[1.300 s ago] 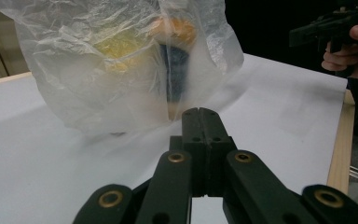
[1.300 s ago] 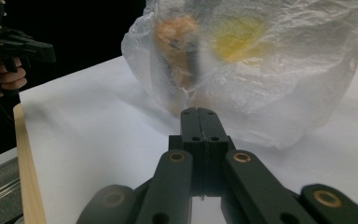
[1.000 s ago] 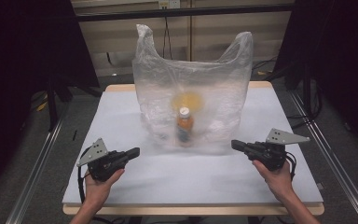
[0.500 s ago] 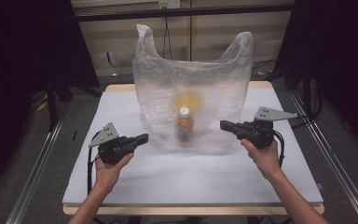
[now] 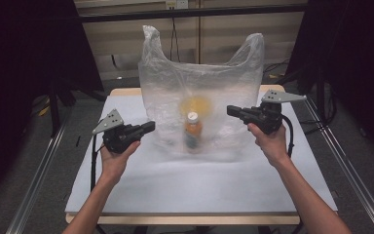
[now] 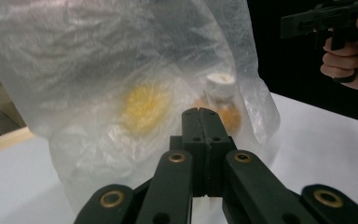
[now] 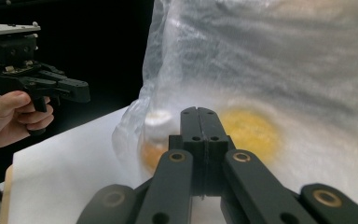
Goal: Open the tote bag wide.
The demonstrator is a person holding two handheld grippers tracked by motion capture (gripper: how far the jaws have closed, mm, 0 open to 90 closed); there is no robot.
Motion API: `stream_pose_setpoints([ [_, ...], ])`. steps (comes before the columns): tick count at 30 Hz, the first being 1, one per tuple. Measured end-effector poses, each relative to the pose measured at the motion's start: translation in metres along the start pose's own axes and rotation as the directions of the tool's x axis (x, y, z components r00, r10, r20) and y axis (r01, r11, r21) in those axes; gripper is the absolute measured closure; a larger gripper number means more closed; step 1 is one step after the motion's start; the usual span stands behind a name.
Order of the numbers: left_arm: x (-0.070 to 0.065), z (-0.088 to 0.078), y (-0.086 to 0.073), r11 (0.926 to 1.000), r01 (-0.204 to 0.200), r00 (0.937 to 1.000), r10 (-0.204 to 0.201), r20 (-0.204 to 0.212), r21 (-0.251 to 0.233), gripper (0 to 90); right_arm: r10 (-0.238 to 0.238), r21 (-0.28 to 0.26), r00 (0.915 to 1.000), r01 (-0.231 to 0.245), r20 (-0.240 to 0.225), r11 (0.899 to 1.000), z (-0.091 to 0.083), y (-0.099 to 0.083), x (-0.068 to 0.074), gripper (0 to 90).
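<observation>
While both sets of fingers are pressed closed and empty, the upright plastic bag stands between them, left gripper at nine o'clock, right gripper at three, about equally near.

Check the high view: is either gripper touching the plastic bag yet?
No. The left gripper and right gripper hang in the air on either side of the plastic bag, jaws shut, with open space between each tip and the plastic.

A tall clear plastic bag stands mid-worktop, blocking any straight path between the left gripper and the right gripper; its film walls off the bottle inside; the near worktop lies bare — open strips run either side of the bag.
</observation>
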State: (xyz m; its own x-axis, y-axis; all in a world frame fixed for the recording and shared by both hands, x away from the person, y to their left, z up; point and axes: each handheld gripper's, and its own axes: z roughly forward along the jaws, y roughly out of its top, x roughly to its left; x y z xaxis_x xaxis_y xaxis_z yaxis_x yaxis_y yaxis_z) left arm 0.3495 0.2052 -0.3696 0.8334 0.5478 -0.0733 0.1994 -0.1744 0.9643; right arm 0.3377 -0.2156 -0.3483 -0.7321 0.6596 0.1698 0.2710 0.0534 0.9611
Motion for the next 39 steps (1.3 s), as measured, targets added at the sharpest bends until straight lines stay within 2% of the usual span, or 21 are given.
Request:
stream_pose_setpoints([
  [3,0.005,0.002,0.01,0.9999,-0.01,0.9999,0.01,-0.004,-0.005,90.0,0.0,0.001,1.0,0.0,0.006,1.0,0.004,0.01,-0.002,90.0],
  [4,0.007,0.003,0.013,0.9999,-0.007,0.9999,0.007,-0.013,-0.013,90.0,-0.004,0.001,1.0,0.004,0.004,1.0,0.007,0.015,-0.003,90.0],
  [6,0.01,0.004,0.019,0.9993,0.005,1.0,-0.005,-0.003,-0.038,90.0,-0.004,-0.002,1.0,0.004,0.004,1.0,0.01,0.022,-0.004,90.0],
  [8,0.013,0.007,0.026,0.999,0.007,1.0,-0.007,-0.005,-0.043,90.0,-0.008,0.0,0.9999,0.008,0.008,1.0,0.014,0.028,-0.005,90.0],
  [9,0.013,0.01,0.031,0.9993,-0.004,0.9999,0.004,-0.016,-0.037,90.0,-0.009,0.002,0.9999,0.008,0.01,1.0,0.016,0.03,-0.006,90.0],
  [10,0.014,0.013,0.035,0.9991,-0.008,0.9999,0.007,-0.01,-0.041,90.0,-0.009,0.001,0.9999,0.009,0.007,1.0,0.018,0.033,-0.007,90.0],
  [11,0.013,0.015,0.038,0.9993,-0.011,0.9997,0.01,-0.021,-0.036,90.0,-0.013,0.004,0.9998,0.013,0.013,1.0,0.021,0.037,-0.008,90.0],
  [12,0.014,0.02,0.043,0.9991,-0.013,0.9999,0.013,-0.002,-0.04,90.0,-0.014,0.006,0.9998,0.014,0.014,1.0,0.022,0.039,-0.009,90.0],
  [14,0.015,0.027,0.051,0.9991,-0.019,0.9998,0.02,0.009,-0.039,90.0,-0.018,0.006,0.9996,0.017,0.021,1.0,0.026,0.045,-0.011,90.0],
  [20,0.019,0.049,0.071,0.9991,-0.011,0.9999,0.011,0.004,-0.041,90.0,-0.014,0.015,0.9982,0.013,0.059,1.0,0.036,0.07,-0.026,90.0],
  [26,0.019,0.068,0.091,0.9984,-0.02,0.9995,0.021,0.022,-0.052,90.0,-0.009,0.024,0.9963,0.007,0.085,1.0,0.045,0.089,-0.041,90.0],
  [29,0.017,0.075,0.094,0.9984,-0.004,0.9994,0.006,0.035,-0.057,90.0,-0.003,0.031,0.996,0.0,0.089,1.0,0.048,0.097,-0.046,90.0],
  [30,0.016,0.079,0.093,0.9989,-0.01,0.9987,0.012,0.049,-0.047,90.0,-0.006,0.044,0.9957,0.002,0.093,0.999,0.051,0.099,-0.047,90.0],
  [33,0.014,0.086,0.089,0.9995,-0.02,0.9984,0.021,0.052,-0.023,90.0,-0.007,0.068,0.9941,0.0,0.109,0.998,0.058,0.104,-0.053,90.0],
  [39,0.009,0.096,0.084,0.9998,-0.019,0.997,0.02,0.075,-0.012,90.0,0.023,0.093,0.9917,-0.035,0.126,0.995,0.071,0.113,-0.065,90.0],
])
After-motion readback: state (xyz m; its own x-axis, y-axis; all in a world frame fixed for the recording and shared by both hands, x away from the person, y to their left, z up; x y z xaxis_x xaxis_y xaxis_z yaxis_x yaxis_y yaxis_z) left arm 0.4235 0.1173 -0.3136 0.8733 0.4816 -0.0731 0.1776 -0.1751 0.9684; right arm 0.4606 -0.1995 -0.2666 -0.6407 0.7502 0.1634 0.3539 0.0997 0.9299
